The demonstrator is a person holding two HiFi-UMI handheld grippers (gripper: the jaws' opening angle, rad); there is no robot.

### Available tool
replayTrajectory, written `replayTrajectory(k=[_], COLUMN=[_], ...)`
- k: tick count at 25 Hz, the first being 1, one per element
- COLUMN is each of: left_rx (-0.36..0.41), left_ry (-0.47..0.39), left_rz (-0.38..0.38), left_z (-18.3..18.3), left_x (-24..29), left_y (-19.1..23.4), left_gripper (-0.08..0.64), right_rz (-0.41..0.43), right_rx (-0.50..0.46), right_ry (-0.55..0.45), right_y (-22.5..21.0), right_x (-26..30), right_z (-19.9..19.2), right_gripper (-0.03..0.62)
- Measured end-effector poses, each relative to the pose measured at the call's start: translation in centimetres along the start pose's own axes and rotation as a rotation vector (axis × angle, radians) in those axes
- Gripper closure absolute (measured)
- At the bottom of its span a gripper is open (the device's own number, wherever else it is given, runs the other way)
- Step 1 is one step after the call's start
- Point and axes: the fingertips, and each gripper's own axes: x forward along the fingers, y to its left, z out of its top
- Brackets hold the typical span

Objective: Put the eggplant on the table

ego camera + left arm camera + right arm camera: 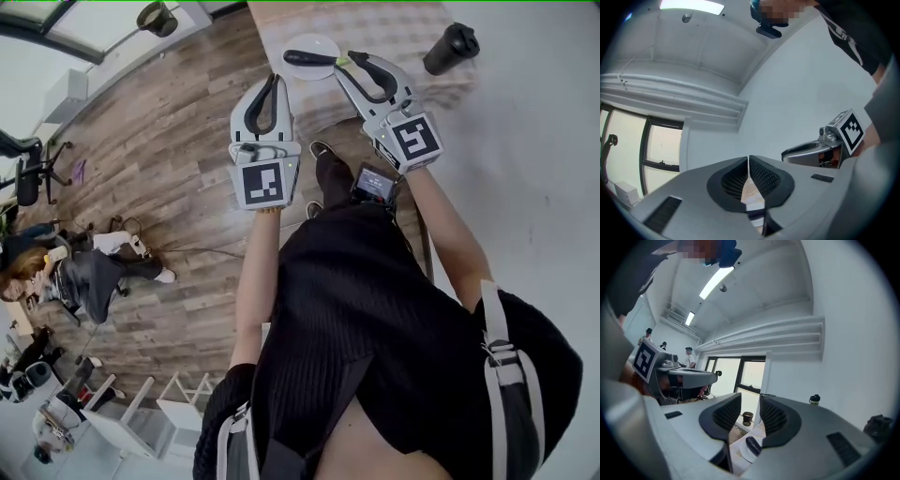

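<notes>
A dark purple eggplant (310,58) lies on a white plate (324,42) on the pale table (394,26) at the top of the head view. My right gripper (350,58) reaches level toward the plate's right edge, its tips close to the eggplant's green stem end. Its jaws stand partly apart with nothing between them. In the right gripper view (750,414) the eggplant (753,445) and plate show below through the gap. My left gripper (275,79) is held left of the plate, over the wooden floor, jaws together and empty (749,169).
A black tumbler (451,47) stands on the table, right of the plate. A dark round bin (157,17) sits on the floor beyond. People sit at the left (84,272) near an office chair (33,169). A white wall fills the right side.
</notes>
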Motion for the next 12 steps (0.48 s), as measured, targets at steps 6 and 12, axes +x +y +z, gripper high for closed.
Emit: replayTrajectory(k=[6, 12], left_rx=[-0.009, -0.015], left_ry=[0.016, 0.045], left_rz=[0.004, 0.007], left_z=[-1.0, -2.0], left_x=[-0.9, -2.1], left_y=[-0.7, -1.6], left_gripper=[0.548, 0.548], right_rz=[-0.047, -0.052], right_rx=[0.045, 0.077], right_ry=[0.027, 0.040], right_y=[0.5, 1.2], right_x=[-1.9, -3.5], right_z=[-1.7, -2.6], right_gripper=[0.515, 0.548])
